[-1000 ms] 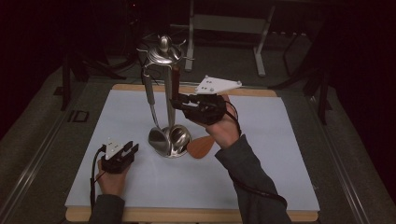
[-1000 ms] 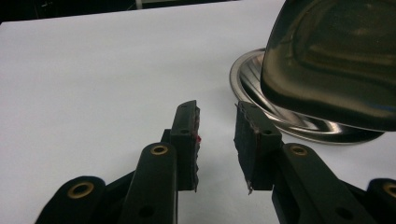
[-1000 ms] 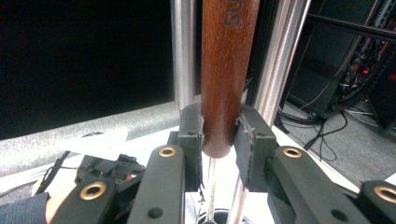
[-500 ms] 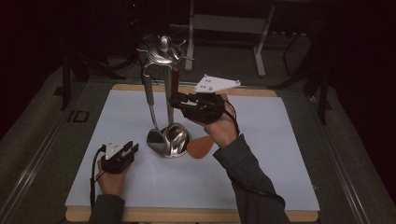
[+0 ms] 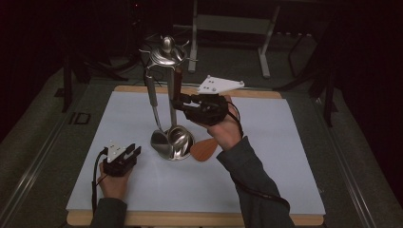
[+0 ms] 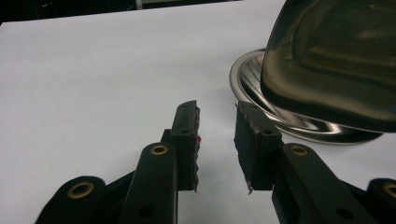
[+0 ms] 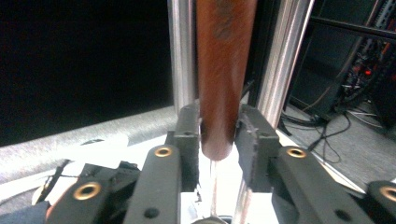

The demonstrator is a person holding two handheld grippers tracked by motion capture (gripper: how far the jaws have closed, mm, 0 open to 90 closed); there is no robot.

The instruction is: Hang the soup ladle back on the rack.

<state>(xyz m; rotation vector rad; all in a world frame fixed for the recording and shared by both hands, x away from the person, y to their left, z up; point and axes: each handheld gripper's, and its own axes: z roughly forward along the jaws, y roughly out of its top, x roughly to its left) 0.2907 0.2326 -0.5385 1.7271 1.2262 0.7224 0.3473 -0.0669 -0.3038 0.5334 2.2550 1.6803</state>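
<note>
We see the right gripper [image 7: 218, 130] with its jaws just opening around the brown handle [image 7: 224, 70], hanging at the rack's [image 5: 167, 61] five o'clock. Left gripper [image 6: 215, 135] rests open, empty.

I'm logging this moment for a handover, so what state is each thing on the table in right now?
Utensil stand: upright on the table, steel ladle hanging from it.
Wooden handle: upright between the right gripper's pads, its rounded end level with them.
Wooden spatula head: lying flat beside the stand's base.
Right gripper: raised at the stand; jaws have just been opening, handle between them.
Left gripper: resting on the table, jaws apart, holding nothing.
</note>
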